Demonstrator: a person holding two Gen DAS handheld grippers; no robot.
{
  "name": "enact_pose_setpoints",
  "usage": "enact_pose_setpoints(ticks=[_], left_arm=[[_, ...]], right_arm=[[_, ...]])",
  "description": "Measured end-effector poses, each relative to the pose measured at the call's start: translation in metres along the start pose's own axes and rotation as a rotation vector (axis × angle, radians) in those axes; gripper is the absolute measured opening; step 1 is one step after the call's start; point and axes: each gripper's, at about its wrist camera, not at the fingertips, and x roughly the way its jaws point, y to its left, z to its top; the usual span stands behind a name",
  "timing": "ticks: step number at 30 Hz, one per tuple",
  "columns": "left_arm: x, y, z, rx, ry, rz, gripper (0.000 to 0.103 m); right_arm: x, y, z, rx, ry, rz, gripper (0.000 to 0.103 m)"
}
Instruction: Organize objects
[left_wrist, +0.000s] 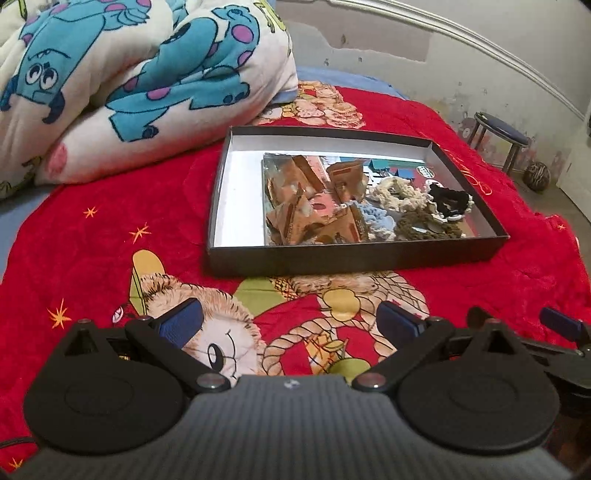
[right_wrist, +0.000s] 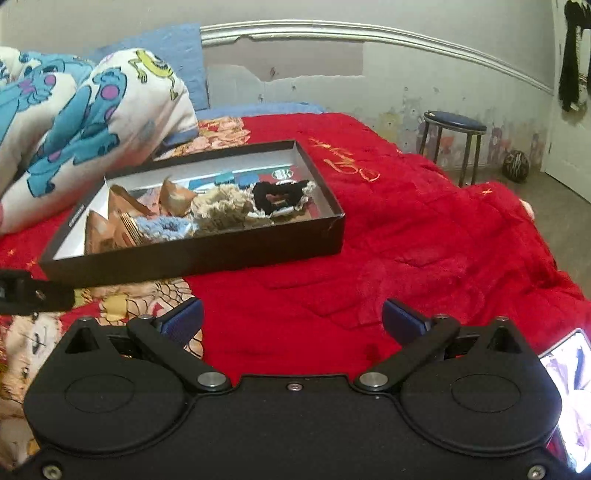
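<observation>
A shallow black box (left_wrist: 354, 254) (right_wrist: 207, 254) sits on the red blanket (left_wrist: 110, 229) (right_wrist: 424, 240). Inside lie several brown packets (left_wrist: 306, 206) (right_wrist: 122, 218) on the left and crocheted scrunchies on the right: cream (left_wrist: 395, 190) (right_wrist: 225, 201), black (left_wrist: 452, 201) (right_wrist: 275, 195), light blue (left_wrist: 373, 218) (right_wrist: 168, 227) and olive (left_wrist: 424, 225). My left gripper (left_wrist: 291, 325) is open and empty, low over the blanket in front of the box. My right gripper (right_wrist: 293, 319) is open and empty, in front and to the right of the box.
A bunched white quilt with blue monsters (left_wrist: 122, 77) (right_wrist: 81, 118) lies behind and left of the box. A stool (left_wrist: 502, 136) (right_wrist: 454, 136) and a ball (left_wrist: 537, 177) (right_wrist: 517, 166) stand on the floor by the wall. A lit phone (right_wrist: 569, 398) lies at the right.
</observation>
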Motion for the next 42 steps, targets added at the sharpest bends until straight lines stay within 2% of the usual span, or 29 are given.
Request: enact_pose_setpoints(ticks=[5,11,14,18,23,26,28,36,42], left_arm=[[0.014,0.000,-0.011,0.009,-0.011,0.027,0.103],[0.031,-0.006,-0.045,0.086,0.008,0.060,0.103],[0.027,-0.003,-0.066,0.045,-0.082,0.044,0.103],[0.020,-0.006,-0.071,0.048,-0.090,0.042,0.103],[0.022,-0.001,-0.076,0.030,-0.107,0.019,0.103],[0.024,0.001,-0.076,0.027,-0.115,0.006,0.103],[0.026,-0.002,-0.077,0.044,-0.119,0.013,0.103],[0.025,-0.002,-0.077,0.046,-0.121,0.016,0.103],[0.029,-0.010,-0.075,0.072,-0.134,0.045,0.103]], right_arm=[[0.028,-0.003,-0.015,0.021,0.108,-0.017,0.103],[0.034,0.009,-0.025,-0.037,0.062,-0.067,0.103],[0.031,0.011,-0.028,-0.033,0.063,-0.060,0.103],[0.021,0.015,-0.033,-0.043,0.076,-0.053,0.103],[0.026,0.038,-0.031,-0.137,0.081,-0.150,0.103],[0.021,0.051,-0.041,-0.197,0.012,-0.201,0.103],[0.022,0.055,-0.040,-0.217,0.017,-0.215,0.103],[0.021,0.042,-0.036,-0.172,0.033,-0.180,0.103],[0.025,0.021,-0.035,-0.067,0.057,-0.098,0.103]])
